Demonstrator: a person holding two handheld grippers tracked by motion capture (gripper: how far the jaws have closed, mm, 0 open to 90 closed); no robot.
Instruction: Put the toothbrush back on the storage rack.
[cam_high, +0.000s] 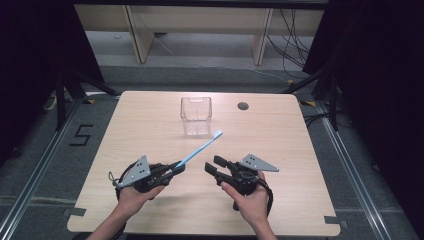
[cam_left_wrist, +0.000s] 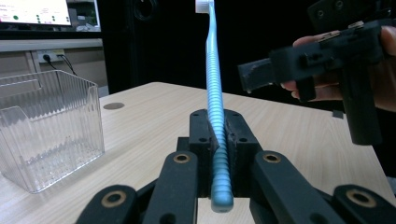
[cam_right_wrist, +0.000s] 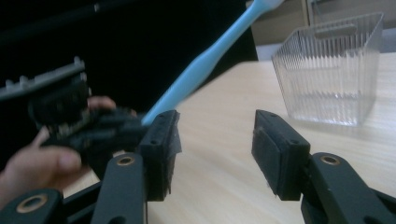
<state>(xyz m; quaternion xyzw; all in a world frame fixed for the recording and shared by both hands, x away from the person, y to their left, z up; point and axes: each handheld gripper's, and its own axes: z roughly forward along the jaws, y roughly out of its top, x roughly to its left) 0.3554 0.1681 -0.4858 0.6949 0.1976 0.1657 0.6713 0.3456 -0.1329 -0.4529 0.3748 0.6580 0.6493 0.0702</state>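
A light blue toothbrush (cam_high: 200, 148) slants up and to the right from my left gripper (cam_high: 176, 168), which is shut on its ribbed handle (cam_left_wrist: 217, 135); its white head points toward the clear ribbed plastic box (cam_high: 196, 116) at mid-table. In the left gripper view the handle end (cam_left_wrist: 221, 198) sticks out below the jaws. My right gripper (cam_high: 212, 167) hovers low over the table to the right of the brush, jaws wide apart with nothing between its pads (cam_right_wrist: 273, 154). From the right gripper view the brush (cam_right_wrist: 210, 58) rises up and to the right from behind the left jaw.
The wooden table (cam_high: 280, 145) has a round cable hole (cam_high: 243, 106) at the back right. The clear box (cam_right_wrist: 334, 67) stands on the table ahead of the right gripper. Dark curtains and metal stands flank the table.
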